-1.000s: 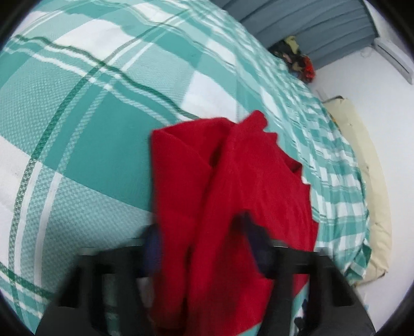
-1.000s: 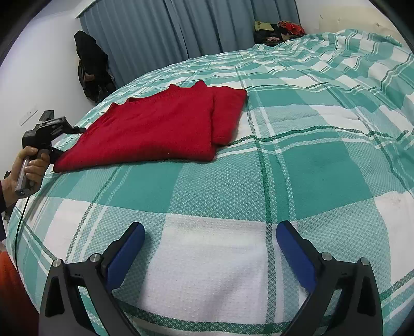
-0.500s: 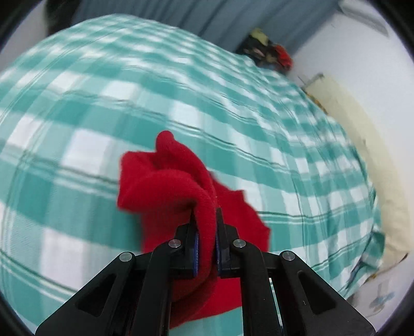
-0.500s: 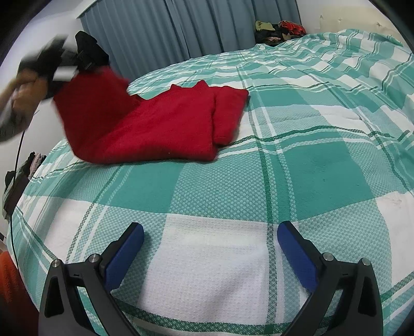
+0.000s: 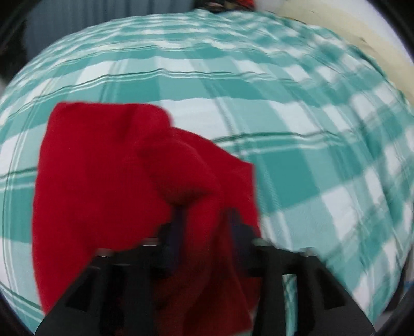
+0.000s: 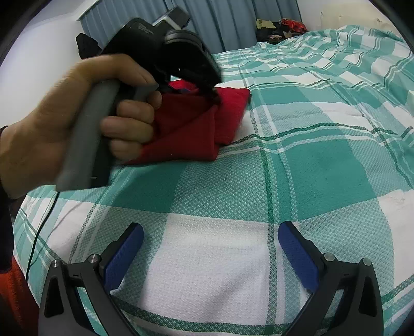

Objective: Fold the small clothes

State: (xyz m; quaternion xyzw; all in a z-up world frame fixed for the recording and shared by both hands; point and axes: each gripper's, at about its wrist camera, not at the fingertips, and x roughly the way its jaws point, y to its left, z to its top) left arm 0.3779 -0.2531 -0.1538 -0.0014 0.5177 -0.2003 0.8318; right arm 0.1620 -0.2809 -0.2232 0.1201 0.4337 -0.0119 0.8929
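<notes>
Carrying the red garment [image 6: 196, 129] over itself on the bed [image 6: 323, 160], your left gripper [image 5: 204, 217] has slightly parted jaws with cloth between them, grip uncertain, your right gripper [image 6: 211, 248] waits wide open and empty, so the fold is only partly done.

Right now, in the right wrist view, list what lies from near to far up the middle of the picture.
right gripper → bare plaid bedspread → red garment → left gripper above it → grey-blue curtain

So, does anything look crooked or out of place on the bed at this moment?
Only the red garment: its folded-over layer lies at a slant, its edges not matching the layer below. The left gripper is over it, too blurred to judge. The right gripper hangs open above the checked bedspread.
</notes>
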